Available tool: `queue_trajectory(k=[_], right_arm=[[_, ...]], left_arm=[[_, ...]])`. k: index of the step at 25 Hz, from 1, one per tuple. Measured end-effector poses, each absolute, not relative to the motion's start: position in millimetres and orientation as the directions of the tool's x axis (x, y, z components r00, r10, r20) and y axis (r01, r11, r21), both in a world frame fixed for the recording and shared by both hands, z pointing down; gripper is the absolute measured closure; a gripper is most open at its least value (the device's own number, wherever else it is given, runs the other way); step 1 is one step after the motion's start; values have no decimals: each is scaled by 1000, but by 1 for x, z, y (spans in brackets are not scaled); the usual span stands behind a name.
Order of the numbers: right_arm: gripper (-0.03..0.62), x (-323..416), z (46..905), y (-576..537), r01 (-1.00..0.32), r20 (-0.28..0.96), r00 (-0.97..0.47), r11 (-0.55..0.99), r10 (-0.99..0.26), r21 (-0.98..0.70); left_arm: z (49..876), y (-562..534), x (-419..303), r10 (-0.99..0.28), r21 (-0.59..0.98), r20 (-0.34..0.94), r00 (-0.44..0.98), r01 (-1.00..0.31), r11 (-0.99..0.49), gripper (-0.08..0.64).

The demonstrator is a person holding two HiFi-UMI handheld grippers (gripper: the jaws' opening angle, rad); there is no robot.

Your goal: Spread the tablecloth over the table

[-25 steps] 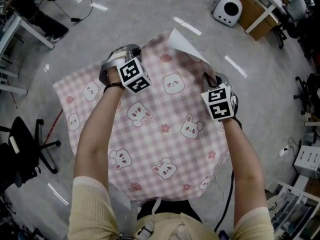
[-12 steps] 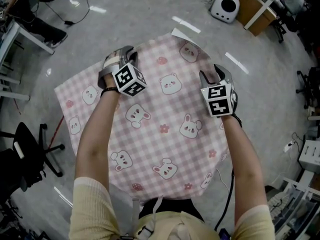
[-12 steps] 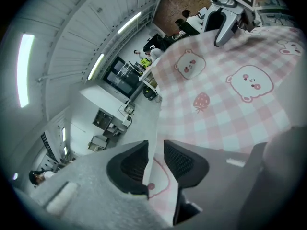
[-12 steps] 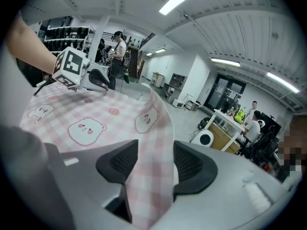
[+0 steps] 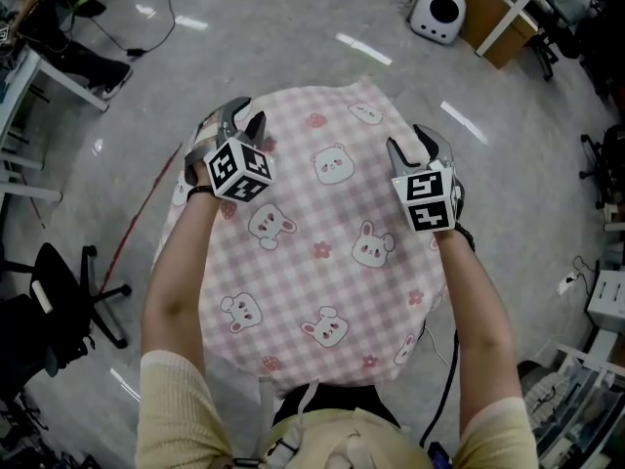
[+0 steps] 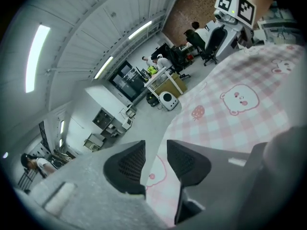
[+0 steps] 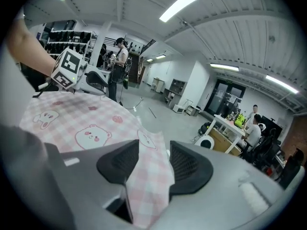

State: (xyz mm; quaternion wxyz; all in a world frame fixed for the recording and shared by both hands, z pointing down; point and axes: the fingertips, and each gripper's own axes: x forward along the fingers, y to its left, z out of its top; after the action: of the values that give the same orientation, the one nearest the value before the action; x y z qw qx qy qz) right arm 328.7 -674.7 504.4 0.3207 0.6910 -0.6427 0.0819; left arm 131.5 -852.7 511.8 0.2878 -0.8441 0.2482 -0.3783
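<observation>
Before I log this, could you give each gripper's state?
Left gripper: open, just opened; cloth lies below.
Right gripper: open, just opened; cloth fold loose between jaws.

No readable text or signs anywhere

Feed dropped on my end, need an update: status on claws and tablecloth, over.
Both just opened: left claw has tablecloth edge at its gap, right claw a loose fold between. Tablecloth lies spread, edges hanging. Nothing in the way.

white round-faced unit (image 5: 437, 14) – beside wooden desk (image 5: 500, 29) | black office chair (image 5: 61, 299) – far left, grey floor (image 5: 293, 57)
</observation>
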Motion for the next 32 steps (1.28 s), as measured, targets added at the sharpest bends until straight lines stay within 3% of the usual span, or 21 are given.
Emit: queue_trajectory(k=[6, 13, 22, 32], right_arm=[[503, 315, 483, -659, -947, 530, 136, 47, -837, 318], [588, 295, 448, -626, -954, 506, 120, 41, -854, 296], [588, 266, 405, -562, -968, 456, 85, 35, -886, 250], [588, 233, 373, -504, -977, 405, 76, 15, -911, 215]], left_arm=[[481, -815, 125, -588, -526, 491, 643, -319, -788, 446], [439, -766, 99, -582, -375, 478, 658, -446, -813, 545], [388, -693, 64, -533, -244, 448, 718, -476, -845, 555], [347, -630, 38, -534, -213, 406, 741, -492, -844, 557]])
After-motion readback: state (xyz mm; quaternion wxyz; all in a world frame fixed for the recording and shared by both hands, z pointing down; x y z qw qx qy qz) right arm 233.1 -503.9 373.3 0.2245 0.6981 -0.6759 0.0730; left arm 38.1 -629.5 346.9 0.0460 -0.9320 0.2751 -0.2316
